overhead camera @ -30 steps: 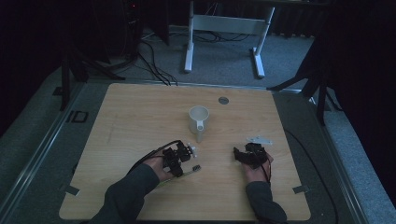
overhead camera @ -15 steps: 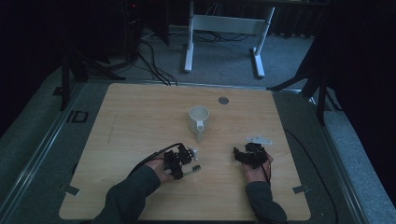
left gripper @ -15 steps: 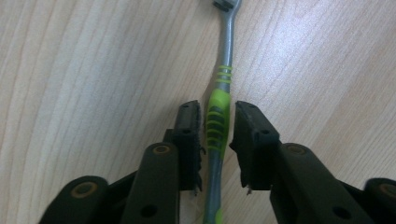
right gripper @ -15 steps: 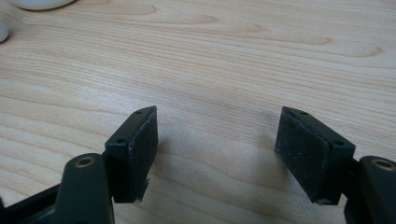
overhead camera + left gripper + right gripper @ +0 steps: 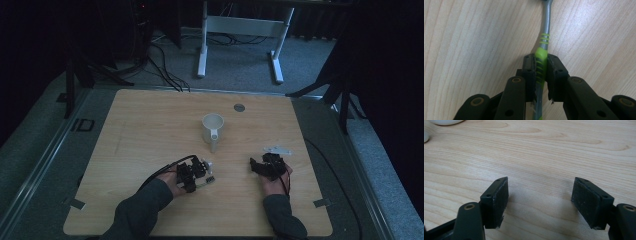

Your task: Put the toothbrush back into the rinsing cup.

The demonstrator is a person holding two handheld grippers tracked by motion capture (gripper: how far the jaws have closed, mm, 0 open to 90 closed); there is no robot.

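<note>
A toothbrush with a grey and lime-green handle [image 5: 544,47] lies flat on the wooden table [image 5: 150,130]. My left gripper [image 5: 541,67] is shut on the ribbed green part, having just been closing, and both pads press its sides. In the high view that gripper [image 5: 197,174] sits near the table's front middle, with the toothbrush [image 5: 208,181] poking out beside it. My right gripper [image 5: 540,192] stands open just above bare wood with nothing between its pads. In the high view the right gripper [image 5: 261,167] is at the front right.
A white mug [image 5: 212,127] stands upright in the middle of the table, handle toward me; its base [image 5: 445,122] shows at the top left of the right gripper view. A small round grey disc [image 5: 239,107] lies near the far edge. A metal stand [image 5: 240,30] is on the floor beyond.
The left gripper's jaws have closed onto the toothbrush handle, and the left hand shifted slightly. The right hand has not moved.
</note>
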